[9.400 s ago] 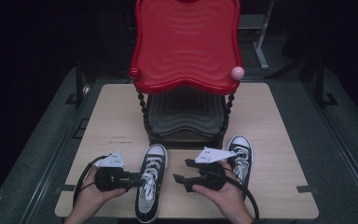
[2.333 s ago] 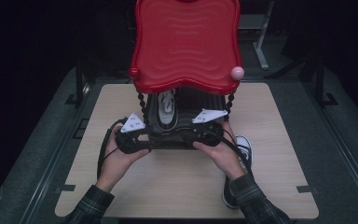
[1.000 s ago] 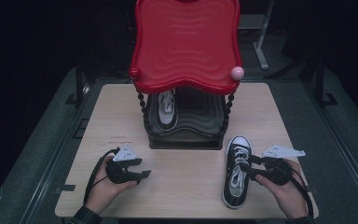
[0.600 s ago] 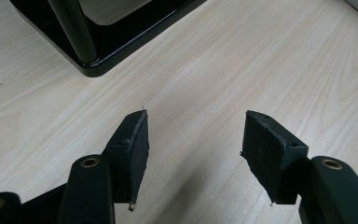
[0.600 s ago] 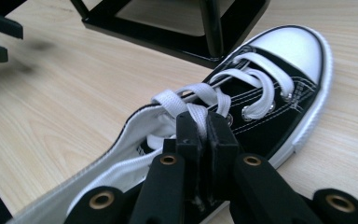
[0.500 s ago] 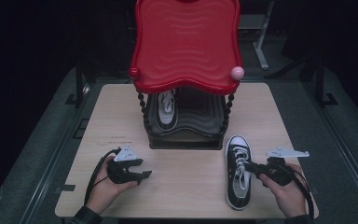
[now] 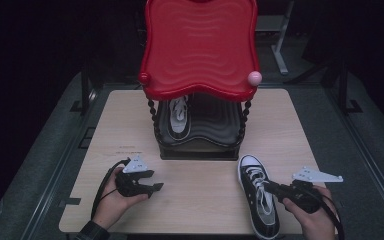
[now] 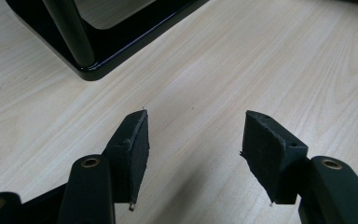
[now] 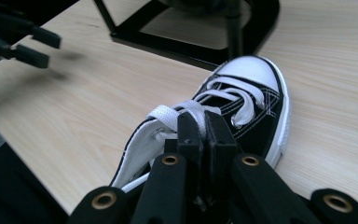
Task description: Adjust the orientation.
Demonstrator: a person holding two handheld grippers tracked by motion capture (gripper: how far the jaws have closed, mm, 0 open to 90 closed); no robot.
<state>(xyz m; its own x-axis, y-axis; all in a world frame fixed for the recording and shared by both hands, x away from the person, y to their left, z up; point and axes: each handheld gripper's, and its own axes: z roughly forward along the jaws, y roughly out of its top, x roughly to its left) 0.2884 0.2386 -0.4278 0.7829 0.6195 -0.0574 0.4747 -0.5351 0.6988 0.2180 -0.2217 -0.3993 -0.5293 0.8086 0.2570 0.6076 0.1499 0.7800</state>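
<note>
A light wooden bench carries a two-tier shoe rack at its middle: a glossy red wavy top shelf with a pink ball at its right front corner, and a black lower shelf joined by beaded black posts. On the lower shelf, toward its left side, lies one black-and-white sneaker with its toe pointing to the near edge. A second sneaker of the same kind lies on the bench near the right front, just near of the rack's base, its white toe cap toward the rack and its heel at the near edge. The right hand-held gripper, held in the person's right hand at the near right corner, reaches leftward into this shoe; in the right gripper view its jaws are pressed together on the white tongue and lace at the shoe's opening, so it is clamped on the second sneaker. The left hand-held gripper rests low over bare wood at the near left, in the person's left hand, pointing right, well apart from both shoes. In the left gripper view its jaws stand wide apart with nothing but wood grain between them, and the corner of the rack's black base frame lies beyond, at the far left. A black cable loops from each gripper toward the near edge.
</note>
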